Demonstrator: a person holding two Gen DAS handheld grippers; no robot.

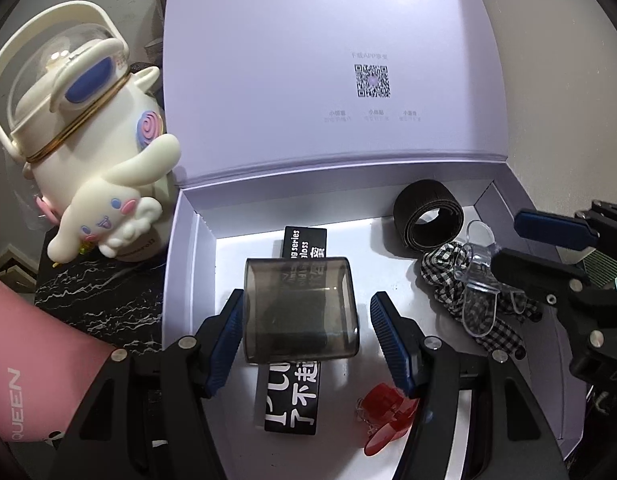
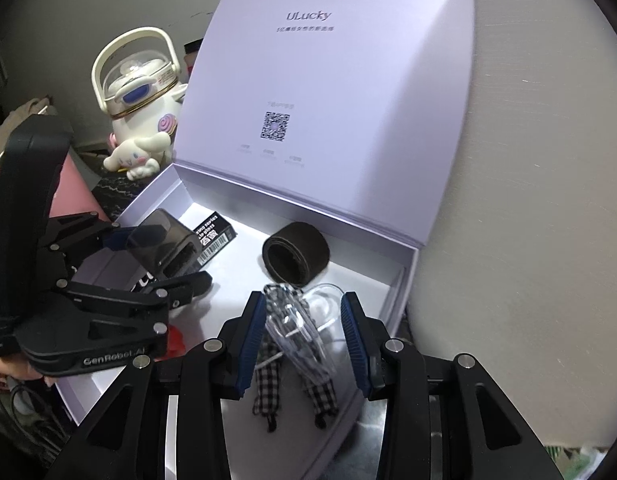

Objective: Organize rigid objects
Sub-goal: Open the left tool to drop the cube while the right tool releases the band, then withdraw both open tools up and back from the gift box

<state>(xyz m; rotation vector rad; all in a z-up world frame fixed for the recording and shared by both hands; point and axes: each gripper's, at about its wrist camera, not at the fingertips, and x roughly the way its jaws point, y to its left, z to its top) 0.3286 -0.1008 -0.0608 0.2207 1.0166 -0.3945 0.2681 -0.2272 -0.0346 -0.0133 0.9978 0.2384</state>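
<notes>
An open lavender gift box [image 1: 180,248] holds the objects. A smoky translucent case [image 1: 300,308] lies over a black lip-gloss carton [image 1: 305,242]. It sits between the fingers of my left gripper [image 1: 307,294]; the left pad touches it and a gap shows at the right pad. My right gripper [image 2: 302,296] is shut on a clear plastic clip [image 2: 296,328], just above a black-and-white gingham scrunchie [image 2: 268,384]. In the left wrist view the right gripper [image 1: 506,240] reaches in from the right edge over that clear plastic clip [image 1: 478,280]. In the right wrist view the left gripper [image 2: 164,258] shows at the left.
A dark roll [image 1: 428,216] lies at the box's back right and a red clip [image 1: 388,412] near its front. The raised lid [image 1: 308,60] stands behind. A cream cartoon-dog bottle [image 1: 80,140] and a pink item [image 1: 36,352] sit on black marble [image 1: 100,292] to the left.
</notes>
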